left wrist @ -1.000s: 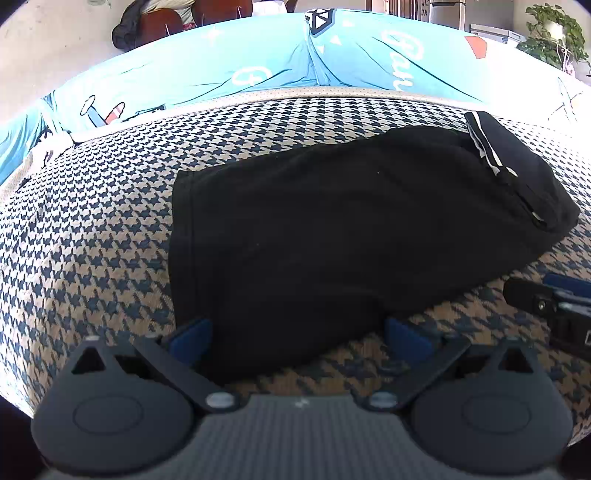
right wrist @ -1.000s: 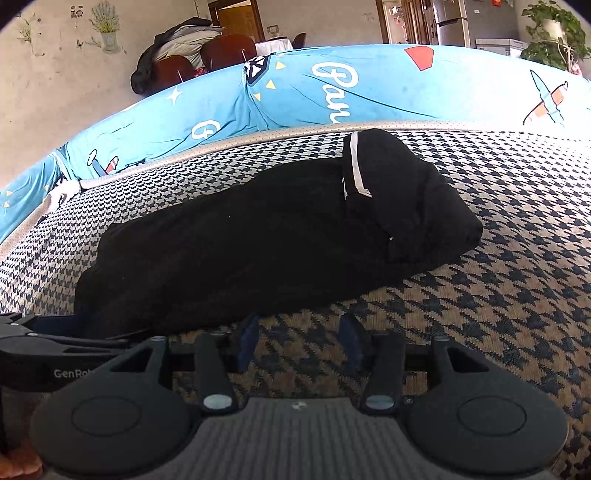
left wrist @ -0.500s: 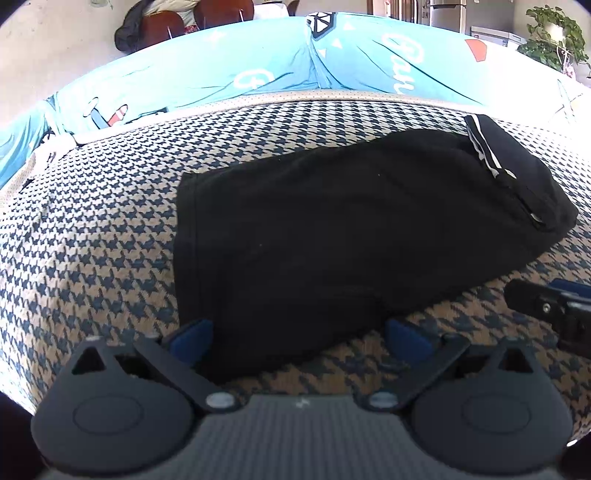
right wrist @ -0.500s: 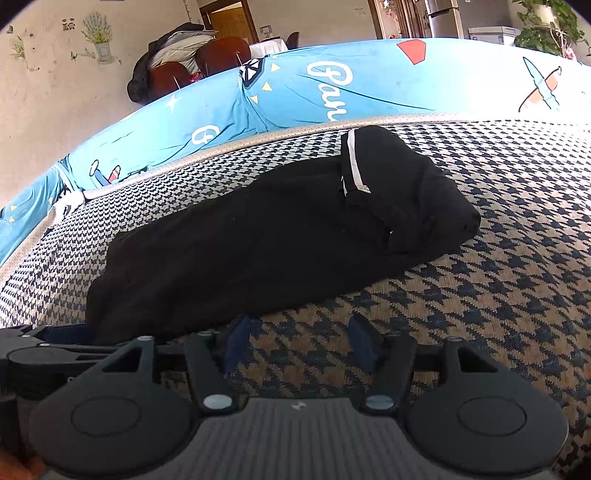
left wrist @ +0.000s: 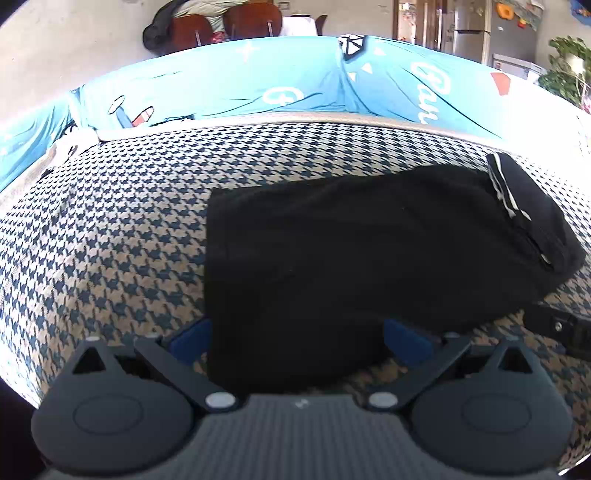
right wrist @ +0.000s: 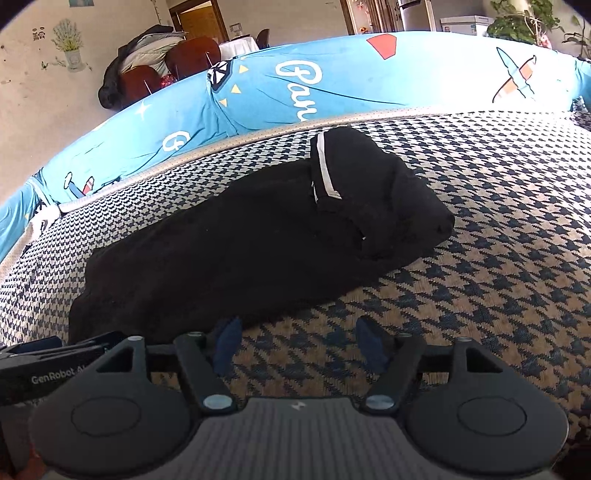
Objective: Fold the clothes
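Note:
A black garment (left wrist: 369, 251) lies folded lengthways on the houndstooth cover (left wrist: 110, 240). Its white-striped end (left wrist: 506, 192) is doubled over at the far right. My left gripper (left wrist: 299, 338) stands open and wide, with the garment's near left corner lying flat between its blue pads (left wrist: 190, 338). In the right wrist view the same garment (right wrist: 240, 251) stretches away to the left, its striped end (right wrist: 325, 170) on top. My right gripper (right wrist: 300, 341) hovers just in front of its near edge. Its jaws are opening, with only the bare cover between them.
A blue printed sheet (right wrist: 295, 88) runs along the far edge of the cover. Behind it are chairs with clothes piled on them (right wrist: 147, 62) and a potted plant (right wrist: 517, 18). The other gripper shows at each view's edge (left wrist: 565, 328) (right wrist: 44, 365).
The right gripper's jaws have spread wider apart. Both views have tilted slightly. The garment has not moved.

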The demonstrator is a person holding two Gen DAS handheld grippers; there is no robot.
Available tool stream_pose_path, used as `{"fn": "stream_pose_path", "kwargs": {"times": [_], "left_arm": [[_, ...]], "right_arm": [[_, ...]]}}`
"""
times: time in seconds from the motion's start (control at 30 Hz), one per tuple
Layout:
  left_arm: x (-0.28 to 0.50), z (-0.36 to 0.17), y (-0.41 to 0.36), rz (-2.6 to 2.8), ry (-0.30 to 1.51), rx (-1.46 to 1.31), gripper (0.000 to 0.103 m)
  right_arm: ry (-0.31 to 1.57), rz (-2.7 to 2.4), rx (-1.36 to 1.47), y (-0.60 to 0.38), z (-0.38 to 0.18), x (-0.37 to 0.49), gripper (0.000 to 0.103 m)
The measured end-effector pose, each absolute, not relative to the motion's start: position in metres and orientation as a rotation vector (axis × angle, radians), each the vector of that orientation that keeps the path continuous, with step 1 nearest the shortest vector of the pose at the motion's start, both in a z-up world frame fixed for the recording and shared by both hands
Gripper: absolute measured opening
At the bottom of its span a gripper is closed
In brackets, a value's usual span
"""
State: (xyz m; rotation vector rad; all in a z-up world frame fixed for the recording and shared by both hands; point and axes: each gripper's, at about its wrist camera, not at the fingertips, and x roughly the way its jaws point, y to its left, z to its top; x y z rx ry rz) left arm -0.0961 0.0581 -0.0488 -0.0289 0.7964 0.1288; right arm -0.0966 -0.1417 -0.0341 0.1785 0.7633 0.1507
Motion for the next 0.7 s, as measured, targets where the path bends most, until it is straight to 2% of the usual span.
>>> {"fn": "stream_pose_path", "kwargs": {"times": [0.7], "left_arm": [[-0.095, -0.056, 0.085, 0.204, 0.839, -0.108, 0.103]], "right_arm": [[0.794, 0.078, 0.151, -0.142, -0.036, -0.092, 0.069]]}}
